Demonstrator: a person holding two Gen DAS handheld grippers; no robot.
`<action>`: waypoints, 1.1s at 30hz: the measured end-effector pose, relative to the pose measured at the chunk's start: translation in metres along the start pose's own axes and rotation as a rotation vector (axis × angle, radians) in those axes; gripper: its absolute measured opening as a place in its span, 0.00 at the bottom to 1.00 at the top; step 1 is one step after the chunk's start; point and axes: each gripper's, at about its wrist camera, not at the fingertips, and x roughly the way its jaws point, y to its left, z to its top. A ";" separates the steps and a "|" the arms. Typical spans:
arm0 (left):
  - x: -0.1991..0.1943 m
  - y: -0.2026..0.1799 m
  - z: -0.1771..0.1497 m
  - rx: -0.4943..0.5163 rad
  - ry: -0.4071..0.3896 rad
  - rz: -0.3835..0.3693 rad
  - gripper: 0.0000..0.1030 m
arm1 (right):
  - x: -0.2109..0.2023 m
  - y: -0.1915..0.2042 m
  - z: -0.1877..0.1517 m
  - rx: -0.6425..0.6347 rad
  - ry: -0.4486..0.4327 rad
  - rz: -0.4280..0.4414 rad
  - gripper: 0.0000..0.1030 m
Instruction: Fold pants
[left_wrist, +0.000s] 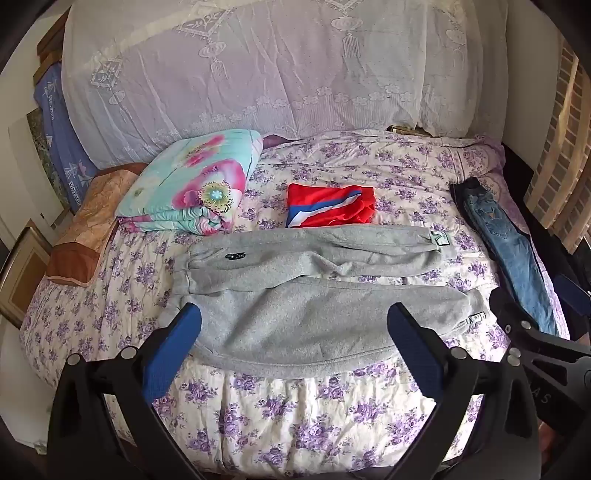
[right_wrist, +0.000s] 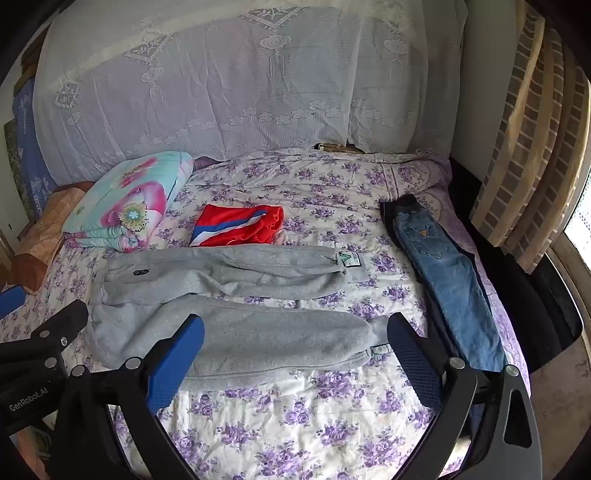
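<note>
Grey sweatpants (left_wrist: 314, 288) lie flat on the floral bedspread (left_wrist: 295, 424), waistband to the left, both legs stretched to the right; they also show in the right wrist view (right_wrist: 236, 306). My left gripper (left_wrist: 295, 325) is open and empty, held above the near leg close to the waist end. My right gripper (right_wrist: 295, 332) is open and empty, above the near leg's cuff end. The right gripper's body shows at the right edge of the left wrist view (left_wrist: 532, 332).
A folded red, white and blue garment (left_wrist: 330, 205) lies behind the sweatpants. Blue jeans (left_wrist: 513, 251) lie along the right bed edge. A folded flowered quilt (left_wrist: 192, 184) and a brown pillow (left_wrist: 88, 229) sit at the left. A lace cloth (left_wrist: 277, 66) covers the headboard.
</note>
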 end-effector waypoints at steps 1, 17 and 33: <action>0.000 0.000 0.000 -0.001 0.000 0.000 0.95 | 0.000 0.000 0.000 -0.001 0.002 -0.001 0.97; 0.001 0.000 0.001 -0.017 0.019 -0.015 0.95 | 0.000 -0.002 0.001 0.001 0.004 0.001 0.97; 0.011 -0.007 0.002 -0.022 0.024 -0.019 0.95 | 0.000 0.003 -0.001 -0.004 0.006 -0.002 0.97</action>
